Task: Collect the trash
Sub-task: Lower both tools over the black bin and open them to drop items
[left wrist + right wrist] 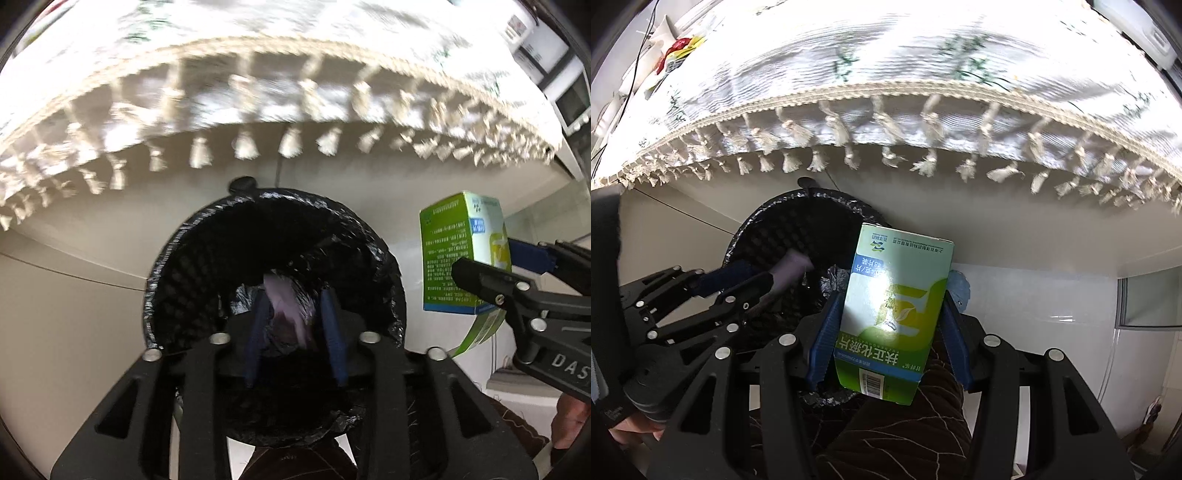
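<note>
Under that fringed white tablecloth point(886, 66) sits the black-lined trash bin point(177, 258), and both your claws are pointing down at it. Your left gripper point(295, 325) hangs right over the bin mouth with its blue fingers spread apart; a pale crumpled scrap point(284, 306) shows between them, loose and not pinched, so I'd say you're in the drop step on that side.

Your right gripper point(890, 332) is pinching the green medicine box point(897, 314) by its sides, off beside the bin rim rather than squarely over it. Next move, I reckon: slide that box over the opening, then let go.

Hard to tell whether the scrap is falling or already resting on the liner, it's blurry. The bin's bottom is too dark to read, and the box's lower flap is cut off behind the claw.
</note>
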